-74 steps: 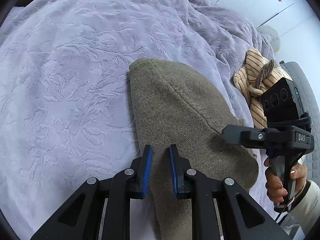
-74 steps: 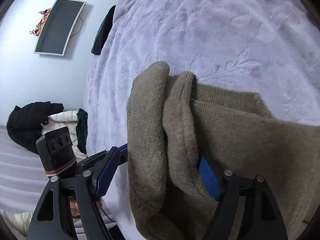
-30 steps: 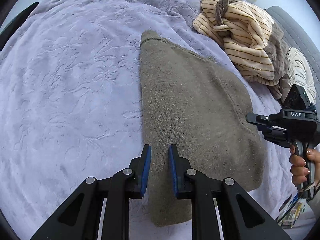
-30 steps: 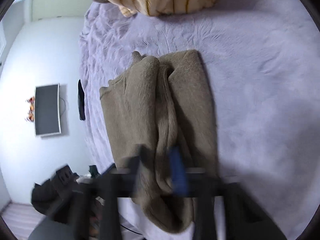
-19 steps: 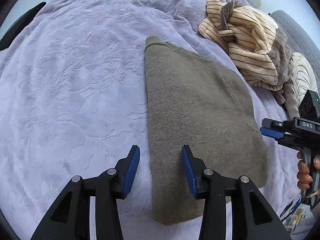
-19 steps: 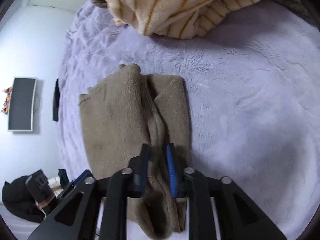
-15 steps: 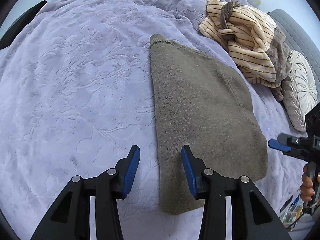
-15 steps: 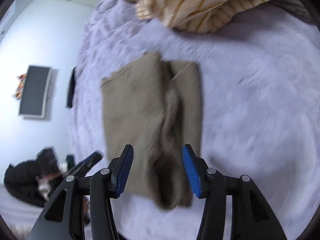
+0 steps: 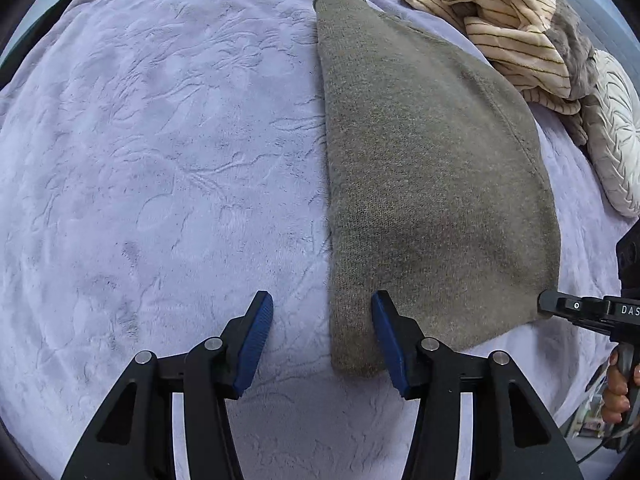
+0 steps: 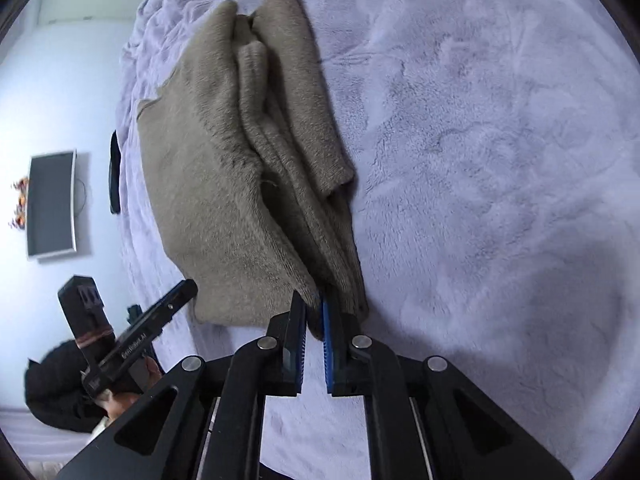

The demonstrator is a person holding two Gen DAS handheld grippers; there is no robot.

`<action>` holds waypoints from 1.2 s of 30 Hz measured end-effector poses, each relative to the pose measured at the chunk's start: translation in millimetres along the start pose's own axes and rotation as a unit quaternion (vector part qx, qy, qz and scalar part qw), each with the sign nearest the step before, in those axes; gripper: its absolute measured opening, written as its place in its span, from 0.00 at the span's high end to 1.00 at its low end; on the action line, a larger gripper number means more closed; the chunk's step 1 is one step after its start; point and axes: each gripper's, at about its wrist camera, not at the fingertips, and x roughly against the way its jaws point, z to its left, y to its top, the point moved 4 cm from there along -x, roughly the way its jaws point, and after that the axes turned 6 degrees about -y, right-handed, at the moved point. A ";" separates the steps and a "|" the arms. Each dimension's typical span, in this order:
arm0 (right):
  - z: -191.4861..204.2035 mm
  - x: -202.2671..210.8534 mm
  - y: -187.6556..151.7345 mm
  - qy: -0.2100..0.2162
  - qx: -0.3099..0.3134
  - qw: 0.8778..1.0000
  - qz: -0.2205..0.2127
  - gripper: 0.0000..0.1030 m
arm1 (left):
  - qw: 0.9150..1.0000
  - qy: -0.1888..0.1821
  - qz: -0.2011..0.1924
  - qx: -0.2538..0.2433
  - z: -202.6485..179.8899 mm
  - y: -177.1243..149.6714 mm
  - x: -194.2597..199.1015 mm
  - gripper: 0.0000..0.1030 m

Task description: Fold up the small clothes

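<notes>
1. Leftmost in the left wrist view is the lilac bedspread (image 9: 160,160), bare and flat; the left gripper (image 9: 322,334) hangs over it with its jaws parted, having just been opening. The near left corner of the olive knit garment (image 9: 432,168) lies between the blue pads, which do not press it, so this tool is released.
2. Rightward, the garment lies flat as a folded panel with its long left edge straight. Past its far edge sit a striped plush heap (image 9: 504,20) and a pale round cushion (image 9: 616,144), both clear of the work.
3. At the right border the right gripper (image 9: 560,306) reaches to the garment's near right corner, a hand (image 9: 618,388) on its grip.
4. From the right wrist view, that right gripper (image 10: 314,334) has just been closing and is clenched on the garment's (image 10: 208,184) near hem, the cloth pinched between its pads.
5. By my reading, one fold is laid and the next is being set up: right corner taken, left corner not yet. The next move calls for the left jaws to close on their corner, then both to lift evenly and carry the near edge toward the far one.
6. Only the right view shows the stacked rolls of cloth (image 10: 288,132) bunched along one side, plus a wall screen (image 10: 52,204) and the left tool's handle (image 10: 120,344). Only the left view shows the flat top face and the striped heap in full.
</notes>
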 end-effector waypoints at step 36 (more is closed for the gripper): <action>73.3 23.6 80.3 -0.136 0.087 0.985 -0.064 0.49 | 1.000 0.023 0.011 0.011 -10.2 8.1 3.1 0.48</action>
